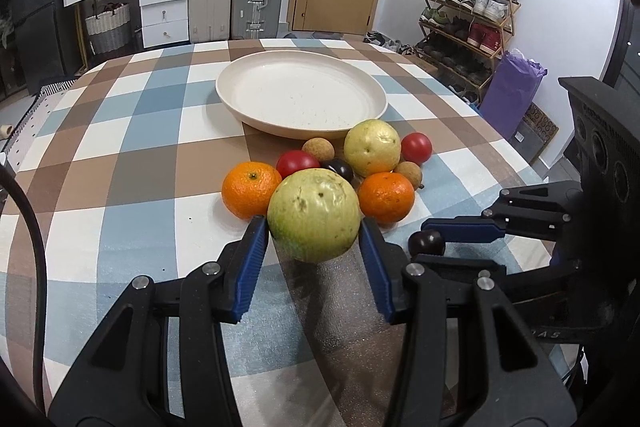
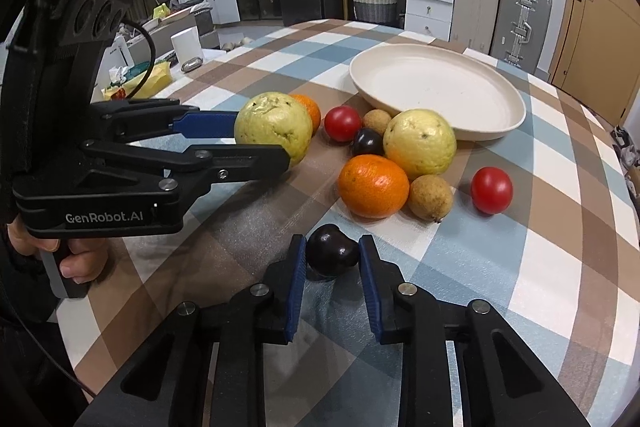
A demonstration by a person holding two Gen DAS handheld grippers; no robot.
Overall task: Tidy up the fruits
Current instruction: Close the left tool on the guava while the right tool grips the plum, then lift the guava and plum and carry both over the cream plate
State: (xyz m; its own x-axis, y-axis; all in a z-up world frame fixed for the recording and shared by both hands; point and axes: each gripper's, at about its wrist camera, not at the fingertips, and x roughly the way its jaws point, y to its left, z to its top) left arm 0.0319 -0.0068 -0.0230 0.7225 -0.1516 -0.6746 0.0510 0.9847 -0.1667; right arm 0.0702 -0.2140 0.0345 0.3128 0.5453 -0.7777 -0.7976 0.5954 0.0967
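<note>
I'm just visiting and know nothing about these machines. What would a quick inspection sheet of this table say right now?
Surface: checked tablecloth, round table.
Job's things: empty cream plate; loose on the cloth, one guava, two oranges, two red tomatoes, two brown longans, one dark plum.
Clutter: nothing seen among the fruit; packets at the far edge.
Grippers: left claw shut on a green guava; right claw shut on a dark plum.
Cables: black cable behind the left claw.
Surroundings: suitcases, drawers, door, shoe rack.

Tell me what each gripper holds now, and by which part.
Left gripper: the round yellow-green guava, by its two sides. Right gripper: the small dark purple plum, by its sides.
</note>
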